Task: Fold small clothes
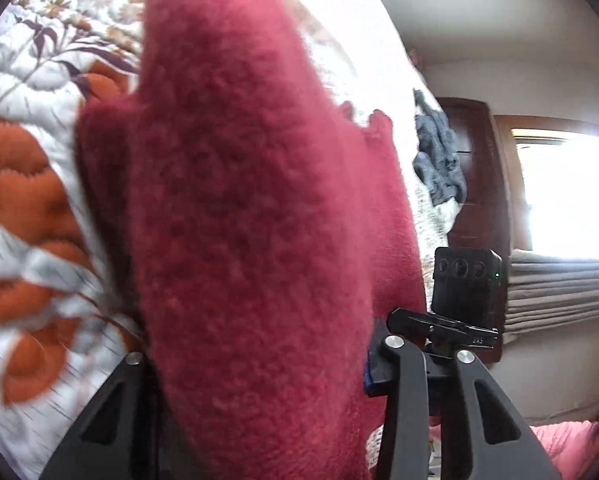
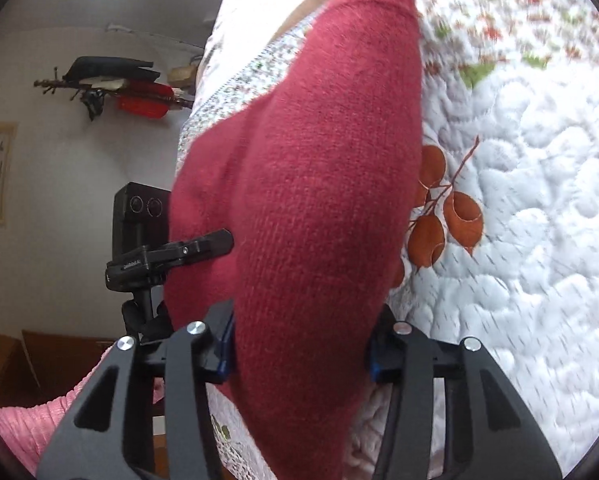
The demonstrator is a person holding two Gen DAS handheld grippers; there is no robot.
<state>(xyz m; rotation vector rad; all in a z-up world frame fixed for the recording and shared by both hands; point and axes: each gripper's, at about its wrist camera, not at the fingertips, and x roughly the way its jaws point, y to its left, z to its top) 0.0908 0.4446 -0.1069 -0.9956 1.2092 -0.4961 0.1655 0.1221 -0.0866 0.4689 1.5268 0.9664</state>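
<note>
Over the floral quilt [image 2: 519, 220], both grippers' jaws clamp the red knit garment [image 2: 319, 200], hiding their tips.

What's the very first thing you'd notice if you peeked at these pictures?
A big fuzzy red knitted garment fills the middle of both views, pinched between the fingers of the left gripper and of the right gripper. Behind it spreads a white quilt with orange leaves. Off to the right in the left wrist view, a grey cloth lies near the quilt's edge.
</note>
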